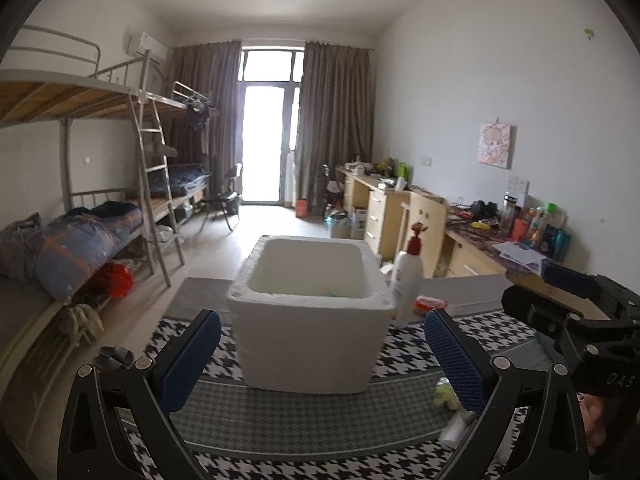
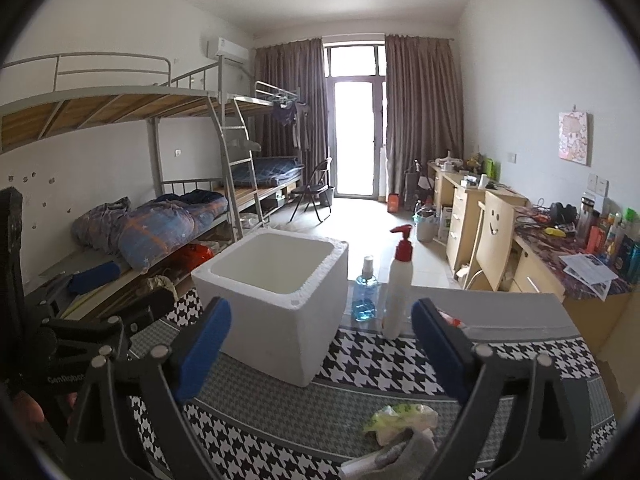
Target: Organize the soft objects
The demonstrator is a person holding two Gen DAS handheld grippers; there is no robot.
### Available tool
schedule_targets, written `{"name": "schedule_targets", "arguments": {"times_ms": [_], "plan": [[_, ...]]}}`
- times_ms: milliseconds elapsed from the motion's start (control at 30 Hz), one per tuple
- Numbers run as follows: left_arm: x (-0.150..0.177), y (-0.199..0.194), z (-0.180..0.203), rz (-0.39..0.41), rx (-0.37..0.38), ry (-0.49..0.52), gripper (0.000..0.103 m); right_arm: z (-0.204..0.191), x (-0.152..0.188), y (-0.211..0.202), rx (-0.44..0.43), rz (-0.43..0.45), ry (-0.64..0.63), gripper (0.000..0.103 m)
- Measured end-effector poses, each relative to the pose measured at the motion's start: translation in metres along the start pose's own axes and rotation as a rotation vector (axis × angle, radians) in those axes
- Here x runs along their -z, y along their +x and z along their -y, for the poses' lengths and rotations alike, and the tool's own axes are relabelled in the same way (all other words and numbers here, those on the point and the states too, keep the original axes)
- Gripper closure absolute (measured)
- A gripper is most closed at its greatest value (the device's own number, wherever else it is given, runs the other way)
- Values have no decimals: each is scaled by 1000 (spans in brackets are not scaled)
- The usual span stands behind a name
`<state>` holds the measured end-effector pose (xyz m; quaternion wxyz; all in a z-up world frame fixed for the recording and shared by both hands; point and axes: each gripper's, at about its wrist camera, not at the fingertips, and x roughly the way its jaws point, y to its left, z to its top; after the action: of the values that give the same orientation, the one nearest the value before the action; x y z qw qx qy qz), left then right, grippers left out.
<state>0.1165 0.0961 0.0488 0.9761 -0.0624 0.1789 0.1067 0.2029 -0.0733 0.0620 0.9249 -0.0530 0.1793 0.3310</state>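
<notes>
crumpled green-white soft bundle (image 2: 402, 420) lies on the houndstooth cloth (image 2: 372, 360) before the open white foam box (image 2: 276, 308).

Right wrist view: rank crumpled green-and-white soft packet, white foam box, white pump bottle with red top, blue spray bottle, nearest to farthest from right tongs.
1. Crumpled green-and-white soft packet: on the houndstooth cloth, below and between the open right tongs.
2. White foam box: ahead, slightly left.
3. White pump bottle with red top: ahead, right of box.
4. Blue spray bottle: just behind the pump bottle.
</notes>
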Motion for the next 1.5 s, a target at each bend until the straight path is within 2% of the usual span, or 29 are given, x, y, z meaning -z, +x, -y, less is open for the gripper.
{"name": "schedule_targets", "arguments": {"times_ms": [400,533,600,900,1500], "plan": [[13,-5,18,10,-11,35,1,17,19,-20,41,9,29,9],[18,-7,24,38,-23,47,1,22,24,-26,48,18,48,9],[21,-5,26,33,-13,50,1,26,27,-28,51,21,61,5],[35,-3,39,3,27,63,1,36,39,-38,66,23,93,3],[58,-8,61,-30,142,71,1,57,71,-61,153,17,139,3]]}}
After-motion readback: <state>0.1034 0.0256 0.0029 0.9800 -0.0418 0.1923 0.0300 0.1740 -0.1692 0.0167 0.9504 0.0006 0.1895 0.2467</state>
